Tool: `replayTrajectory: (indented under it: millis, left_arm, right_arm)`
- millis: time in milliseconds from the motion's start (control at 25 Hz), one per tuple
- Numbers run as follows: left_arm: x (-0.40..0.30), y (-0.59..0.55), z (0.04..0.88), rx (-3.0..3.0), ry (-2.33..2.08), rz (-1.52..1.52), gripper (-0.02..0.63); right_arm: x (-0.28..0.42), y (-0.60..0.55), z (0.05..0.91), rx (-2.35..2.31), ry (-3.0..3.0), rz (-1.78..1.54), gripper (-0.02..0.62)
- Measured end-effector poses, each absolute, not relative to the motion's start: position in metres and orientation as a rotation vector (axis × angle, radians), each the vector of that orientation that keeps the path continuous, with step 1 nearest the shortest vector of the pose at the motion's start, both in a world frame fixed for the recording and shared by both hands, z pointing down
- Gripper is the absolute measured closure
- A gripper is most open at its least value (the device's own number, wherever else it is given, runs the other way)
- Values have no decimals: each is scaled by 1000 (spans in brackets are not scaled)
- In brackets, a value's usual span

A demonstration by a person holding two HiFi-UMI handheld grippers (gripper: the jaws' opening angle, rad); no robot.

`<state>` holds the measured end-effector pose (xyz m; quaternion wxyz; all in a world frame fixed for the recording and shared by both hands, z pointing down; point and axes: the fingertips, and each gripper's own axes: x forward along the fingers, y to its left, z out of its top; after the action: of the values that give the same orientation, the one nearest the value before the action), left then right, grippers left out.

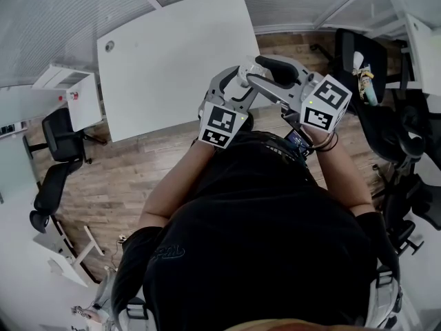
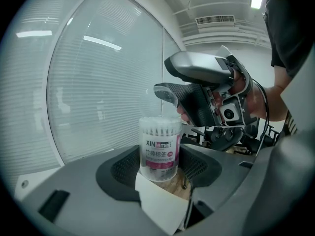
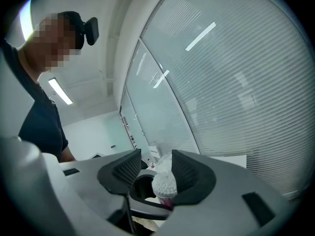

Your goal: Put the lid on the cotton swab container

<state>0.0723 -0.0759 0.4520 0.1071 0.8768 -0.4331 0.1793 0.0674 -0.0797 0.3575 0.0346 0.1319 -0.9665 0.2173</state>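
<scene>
My left gripper (image 2: 158, 170) is shut on the cotton swab container (image 2: 158, 149), a clear tube with a pink and white label, and holds it upright in the air. Swab tips fill its top. My right gripper (image 2: 194, 100) hangs just above and behind the container, jaws pointing down at it. In the right gripper view the white swab tips (image 3: 164, 183) show between that gripper's (image 3: 155, 170) parted jaws, with a faint clear lid (image 3: 166, 162) beside the right pad; a gap remains on the left. In the head view both grippers (image 1: 231, 92) (image 1: 275, 74) are raised together before the person's chest.
A large white table (image 1: 172, 54) stands ahead over a wooden floor. Black office chairs sit at the left (image 1: 58, 143) and right (image 1: 358, 54). A white cabinet (image 1: 69, 92) is at the left. Slatted window blinds (image 2: 98, 82) run behind.
</scene>
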Motion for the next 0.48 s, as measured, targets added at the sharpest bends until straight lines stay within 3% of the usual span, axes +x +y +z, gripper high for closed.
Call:
replayTrajectory:
  millis: [240, 480]
  left_arm:
    - [72, -76, 451, 2586, -1269, 528, 349]
    - [70, -77, 452, 2587, -1268, 529, 348]
  right_arm:
    - [67, -83, 359, 424, -2955, 672, 467]
    - [66, -85, 362, 430, -2938, 694, 504]
